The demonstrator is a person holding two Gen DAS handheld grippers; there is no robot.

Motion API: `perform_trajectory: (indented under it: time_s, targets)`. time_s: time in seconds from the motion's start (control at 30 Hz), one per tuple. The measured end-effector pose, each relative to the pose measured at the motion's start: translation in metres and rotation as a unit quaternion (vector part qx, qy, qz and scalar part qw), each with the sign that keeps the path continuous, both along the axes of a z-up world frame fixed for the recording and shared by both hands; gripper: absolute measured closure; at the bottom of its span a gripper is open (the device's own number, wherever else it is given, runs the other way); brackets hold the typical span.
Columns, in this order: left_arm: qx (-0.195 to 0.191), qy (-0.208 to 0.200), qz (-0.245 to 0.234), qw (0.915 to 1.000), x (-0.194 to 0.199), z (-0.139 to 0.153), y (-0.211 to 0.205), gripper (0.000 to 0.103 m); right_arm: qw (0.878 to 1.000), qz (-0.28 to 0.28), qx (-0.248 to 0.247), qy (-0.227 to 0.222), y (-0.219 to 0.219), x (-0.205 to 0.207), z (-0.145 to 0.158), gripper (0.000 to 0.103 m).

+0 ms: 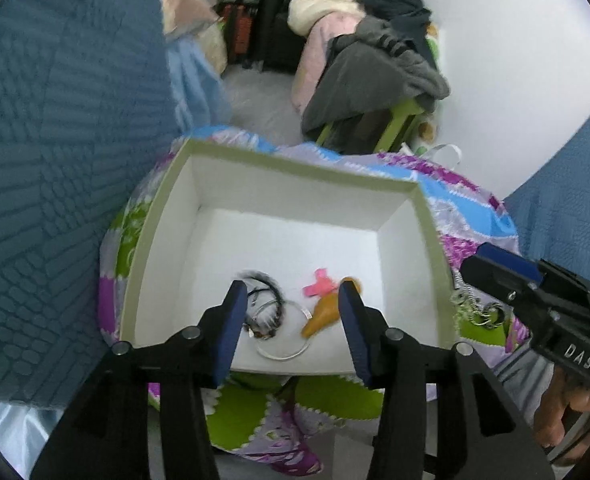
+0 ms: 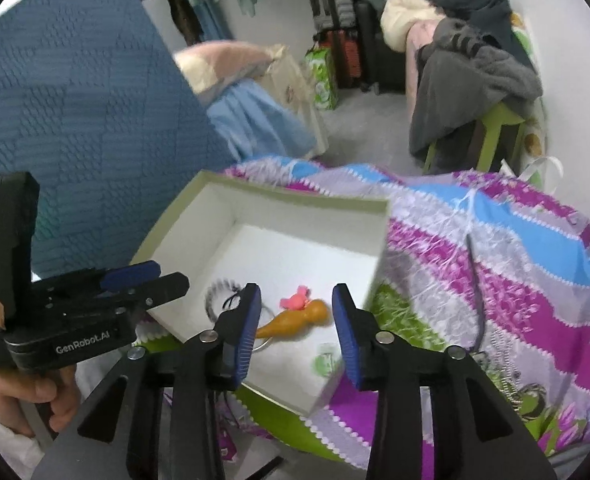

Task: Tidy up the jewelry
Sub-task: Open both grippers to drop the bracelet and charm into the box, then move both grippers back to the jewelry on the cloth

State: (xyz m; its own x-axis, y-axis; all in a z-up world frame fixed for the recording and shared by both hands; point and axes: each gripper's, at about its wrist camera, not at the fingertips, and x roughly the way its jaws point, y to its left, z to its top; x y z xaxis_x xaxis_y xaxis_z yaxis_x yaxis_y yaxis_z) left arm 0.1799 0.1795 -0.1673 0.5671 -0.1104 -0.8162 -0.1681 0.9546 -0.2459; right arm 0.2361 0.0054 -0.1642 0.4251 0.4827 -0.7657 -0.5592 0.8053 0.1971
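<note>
Blue-padded left tongs: open, empty, poised over the box's near side.
Right tongs: open, nothing between the pads.
Box: white inside, on a patterned quilt.
Inside: black cord bracelet, thin clear bangle, pink charm, amber pendant.
Beside the box: silver chain.
Handling: likely light and slippery; pinch the chain mid-length.

Even, soft indoor light; the white box interior reads bright, near washed out, with only faint shadows. Both views show strong fisheye bending and black vignette corners. Motion blur smears the patterned quilt and the box's near rim in the right wrist view.
</note>
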Motion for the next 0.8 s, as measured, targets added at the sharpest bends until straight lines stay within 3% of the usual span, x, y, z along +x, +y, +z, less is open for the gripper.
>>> perform_trajectory:
  time_s: [0.23,0.43,0.6,0.8]
  targets:
    - [0.0,-0.035,-0.026,0.9991,0.004,0.03,-0.034,0.055,0.998,-0.032,0.022,-0.048,-0.056,-0.004,0.037,0.066]
    - [-0.017,-0.059,-0.06,0.9963,0.012,0.047,-0.079,0.055,0.994,-0.079,0.02,-0.066,-0.115,-0.001,0.049,0.066]
    - [-0.033,-0.059,-0.092,0.9935,0.019,0.046,-0.118,0.055,0.99,-0.125,0.015,-0.058,-0.165,0.0,0.041,0.066]
    - [-0.063,-0.038,-0.131,0.9886,0.028,0.027,-0.167,0.056,0.986,-0.167,0.005,-0.019,-0.214,0.004,0.008,0.066]
